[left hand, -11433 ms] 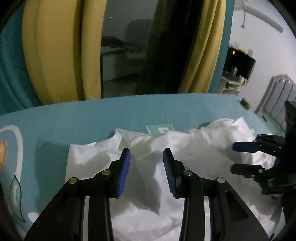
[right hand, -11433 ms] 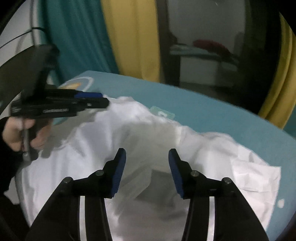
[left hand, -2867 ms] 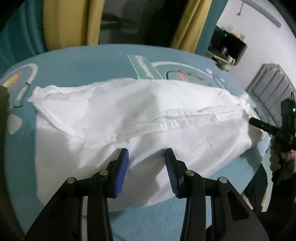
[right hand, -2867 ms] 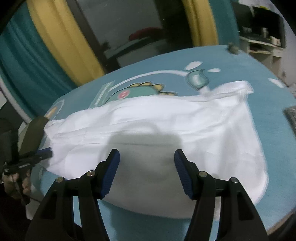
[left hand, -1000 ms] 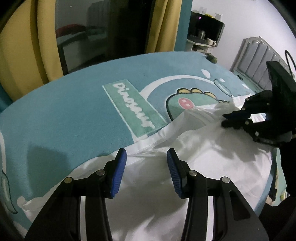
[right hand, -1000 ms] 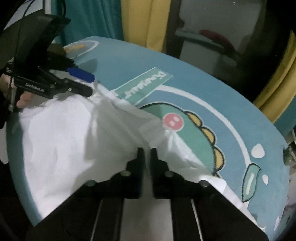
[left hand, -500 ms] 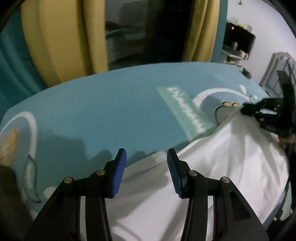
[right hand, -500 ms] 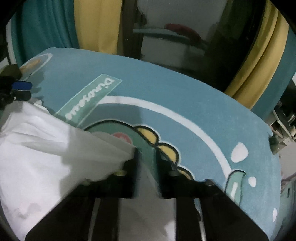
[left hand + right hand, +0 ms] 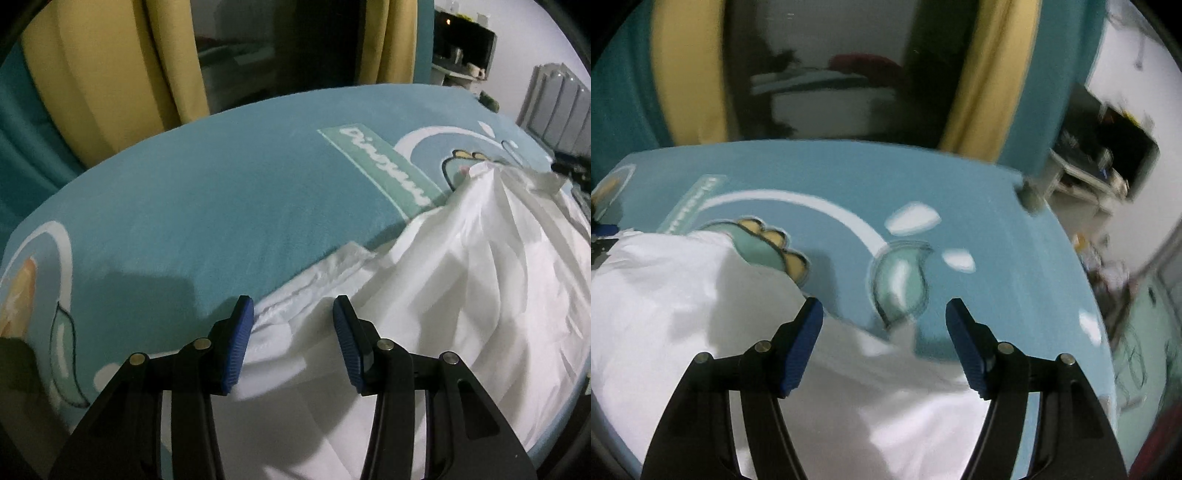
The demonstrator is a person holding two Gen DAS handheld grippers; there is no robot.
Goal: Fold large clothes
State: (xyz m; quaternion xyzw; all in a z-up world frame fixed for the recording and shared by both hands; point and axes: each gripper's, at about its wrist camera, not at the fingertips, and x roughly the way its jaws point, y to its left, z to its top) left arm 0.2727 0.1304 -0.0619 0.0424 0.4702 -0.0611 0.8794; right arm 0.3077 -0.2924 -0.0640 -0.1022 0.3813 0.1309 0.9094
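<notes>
Where the white garment (image 9: 461,295) ends, yellow curtains (image 9: 110,81) hang behind.

One garment, one cover, two grippers

One white garment (image 9: 461,295) lies on one teal cover (image 9: 221,192). Two grippers show: the left gripper (image 9: 293,314) and the right gripper (image 9: 884,319), each with two blue pads (image 9: 236,347). The cover carries one "Dinosaur" label (image 9: 384,170). Two yellow curtains (image 9: 110,74) hang behind.
</notes>
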